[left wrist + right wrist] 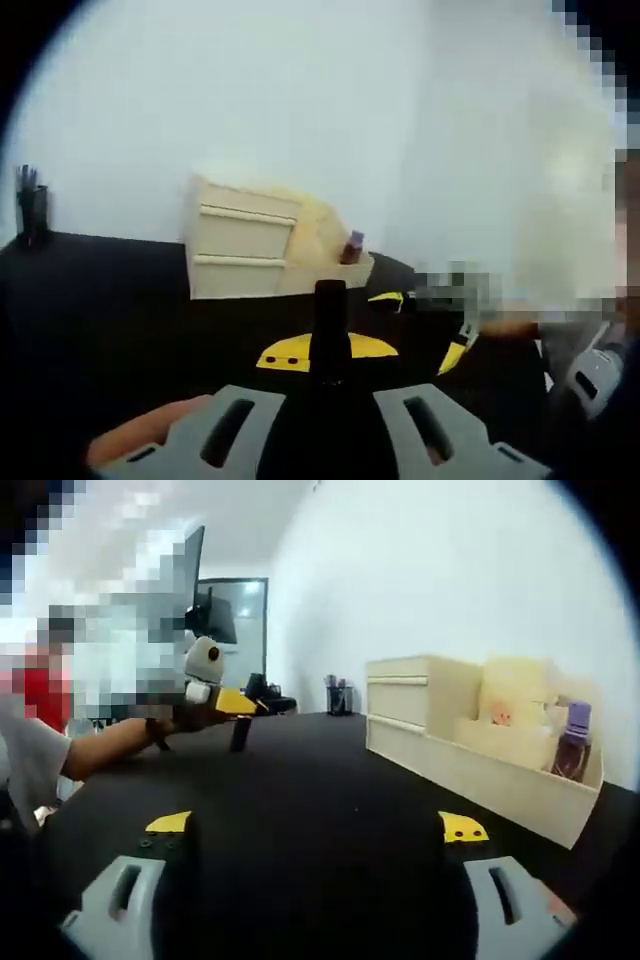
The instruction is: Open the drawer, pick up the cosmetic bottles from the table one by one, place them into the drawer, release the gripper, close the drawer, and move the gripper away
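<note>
A cream drawer unit stands on the black table, both drawer fronts shut. A purple-capped bottle stands in the open tray on its side. In the left gripper view, my left gripper is shut on a dark bottle that stands upright between its yellow tips, short of the unit. The right gripper view has that gripper far left, the dark bottle hanging under it. My right gripper is open and holds nothing, low over the table.
A dark pen holder stands at the table's far edge by the white wall. A monitor is behind the left gripper. A person's arm reaches in from the left.
</note>
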Available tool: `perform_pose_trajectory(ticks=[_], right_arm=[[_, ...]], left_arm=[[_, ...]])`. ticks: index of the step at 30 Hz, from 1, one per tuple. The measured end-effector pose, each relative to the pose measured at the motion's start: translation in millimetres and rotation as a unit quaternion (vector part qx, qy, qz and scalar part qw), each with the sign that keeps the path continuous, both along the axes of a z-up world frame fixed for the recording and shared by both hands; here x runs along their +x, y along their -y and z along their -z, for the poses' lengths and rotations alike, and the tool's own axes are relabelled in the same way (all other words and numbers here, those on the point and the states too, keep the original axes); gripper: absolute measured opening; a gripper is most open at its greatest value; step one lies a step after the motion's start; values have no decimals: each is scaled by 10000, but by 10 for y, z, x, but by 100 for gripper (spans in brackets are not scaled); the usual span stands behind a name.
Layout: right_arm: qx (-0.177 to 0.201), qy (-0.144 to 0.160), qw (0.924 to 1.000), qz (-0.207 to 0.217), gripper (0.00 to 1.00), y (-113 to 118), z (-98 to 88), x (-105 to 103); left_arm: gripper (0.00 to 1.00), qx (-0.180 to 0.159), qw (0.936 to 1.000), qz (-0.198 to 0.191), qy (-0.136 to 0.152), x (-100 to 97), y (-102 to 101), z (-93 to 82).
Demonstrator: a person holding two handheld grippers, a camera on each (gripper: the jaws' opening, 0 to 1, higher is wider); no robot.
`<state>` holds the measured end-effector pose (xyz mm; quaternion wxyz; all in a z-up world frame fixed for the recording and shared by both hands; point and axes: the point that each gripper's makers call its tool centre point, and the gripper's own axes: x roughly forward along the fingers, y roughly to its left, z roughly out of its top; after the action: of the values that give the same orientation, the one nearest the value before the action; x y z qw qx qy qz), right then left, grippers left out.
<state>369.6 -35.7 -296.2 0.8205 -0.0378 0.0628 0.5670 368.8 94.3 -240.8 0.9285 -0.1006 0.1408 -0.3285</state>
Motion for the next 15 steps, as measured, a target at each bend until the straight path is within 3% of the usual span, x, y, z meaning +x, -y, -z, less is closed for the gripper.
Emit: perform_pose_trajectory(ticks=[1,6,15], right_arm=[[-11,6,10000,21,89,7,7,15],[51,30,10000,56,87,29,-12,63],[-106,93,9999,53,86,33,35,103]], left_arm=[[7,-137,9998,-144,-86,40,-30,-36],[7,-168,9980,-571,-224,225,-161,-166],[7,386,9916,-1177,-363,612,-206,-625]])
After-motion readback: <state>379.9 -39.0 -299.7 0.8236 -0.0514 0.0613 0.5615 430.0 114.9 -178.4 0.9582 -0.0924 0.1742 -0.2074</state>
